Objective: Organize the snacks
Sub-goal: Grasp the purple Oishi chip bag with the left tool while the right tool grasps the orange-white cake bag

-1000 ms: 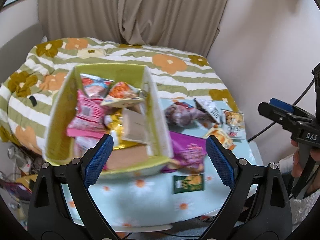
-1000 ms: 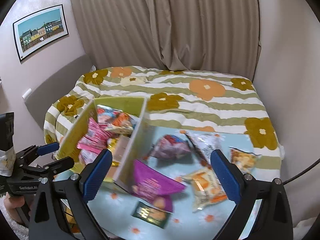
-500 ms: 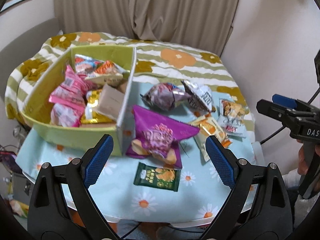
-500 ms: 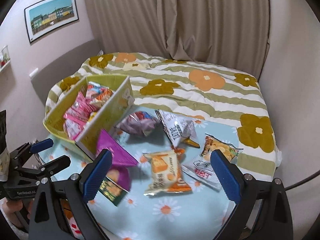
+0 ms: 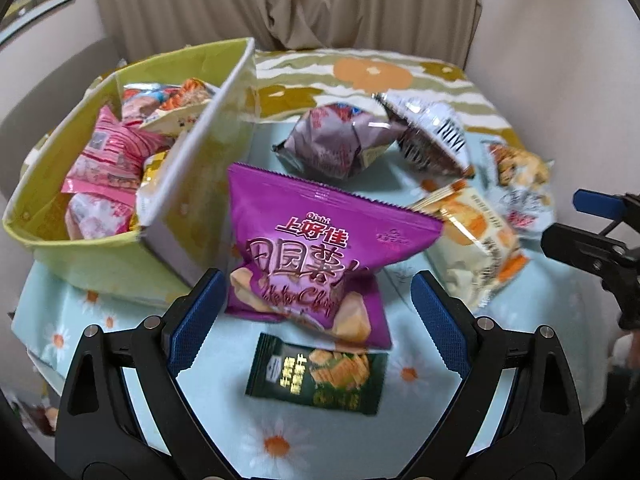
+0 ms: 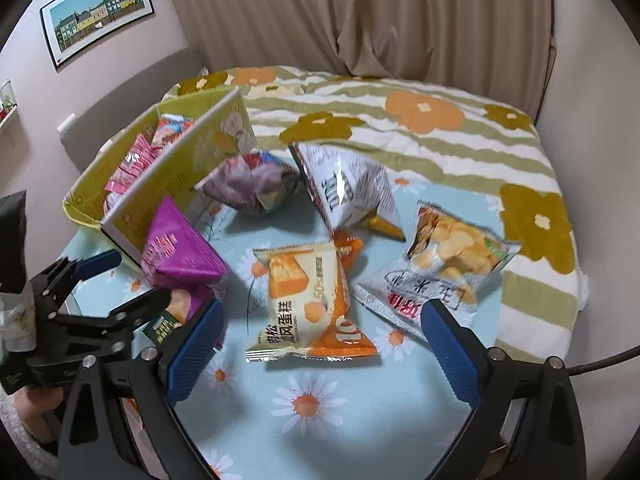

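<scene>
A table (image 5: pixel 552 344) under a pale blue daisy cloth carries everything. On its far left stands a yellow-green box (image 5: pixel 100 256) already holding pink and orange packets. Just right of the box lies a purple chip bag (image 5: pixel 316 248), with a small dark green packet (image 5: pixel 316 376) nearer. To the right lies an orange cake packet (image 6: pixel 308 300). The left claw (image 5: pixel 316 316) hangs wide and empty above the purple bag; the right claw (image 6: pixel 320 336) hangs wide and empty above the cake packet.

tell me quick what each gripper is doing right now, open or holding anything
Left gripper: open, empty, above the purple chip bag.
Right gripper: open, empty, above the orange cake packet.
</scene>
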`<state>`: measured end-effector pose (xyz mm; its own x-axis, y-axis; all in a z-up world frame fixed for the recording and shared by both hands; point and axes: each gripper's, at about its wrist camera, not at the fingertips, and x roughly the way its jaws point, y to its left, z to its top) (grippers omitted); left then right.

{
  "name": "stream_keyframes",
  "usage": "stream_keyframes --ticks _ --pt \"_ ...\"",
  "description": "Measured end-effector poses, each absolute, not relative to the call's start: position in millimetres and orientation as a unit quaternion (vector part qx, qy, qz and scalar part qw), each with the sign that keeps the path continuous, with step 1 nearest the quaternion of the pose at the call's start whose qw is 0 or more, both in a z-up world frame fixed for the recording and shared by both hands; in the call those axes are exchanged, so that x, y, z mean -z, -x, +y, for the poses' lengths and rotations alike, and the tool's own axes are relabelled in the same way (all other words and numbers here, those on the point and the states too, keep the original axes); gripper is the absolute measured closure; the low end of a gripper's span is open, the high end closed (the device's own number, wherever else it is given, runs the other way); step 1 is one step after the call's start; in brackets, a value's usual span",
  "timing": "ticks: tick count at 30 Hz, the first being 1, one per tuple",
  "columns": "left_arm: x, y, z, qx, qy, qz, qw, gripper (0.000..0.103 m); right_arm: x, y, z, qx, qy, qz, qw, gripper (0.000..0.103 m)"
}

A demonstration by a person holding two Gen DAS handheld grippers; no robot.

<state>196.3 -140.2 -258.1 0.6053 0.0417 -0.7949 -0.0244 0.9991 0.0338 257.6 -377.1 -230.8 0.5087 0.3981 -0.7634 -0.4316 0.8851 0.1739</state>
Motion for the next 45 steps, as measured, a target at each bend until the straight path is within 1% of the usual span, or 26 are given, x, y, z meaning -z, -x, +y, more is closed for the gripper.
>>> stream_keyframes --ticks 9,18,19,21,25,32,45 --pt "283 -220 -152 -0.048 -0.071 0.463 0.882 0.01 254 -271 -361 -0.261 0.042 0.445 0.856 0.005" --pt "296 -244 -149 -0.053 -0.073 0.493 0.865 0.01 267 -284 -352 -0.271 0.049 0.453 0.848 0.005" --pt "297 -245 -149 -0.052 -0.072 0.495 0.864 0.011 268 -285 -352 -0.271 0.049 0.455 0.847 0.005" --pt "297 -246 -146 -0.045 -0.068 0.497 0.864 0.017 271 -288 -351 -0.271 0.047 0.458 0.846 0.005" --pt "297 -246 -144 -0.021 -0.055 0.501 0.863 0.02 276 -292 -346 -0.271 0.047 0.463 0.843 0.005" --pt "295 -242 -143 0.002 -0.055 0.5 0.864 0.029 285 -298 -337 -0.269 0.056 0.468 0.84 0.006" --pt "282 -224 -151 0.02 -0.056 0.489 0.87 0.033 297 -306 -326 -0.268 0.069 0.478 0.833 0.028"
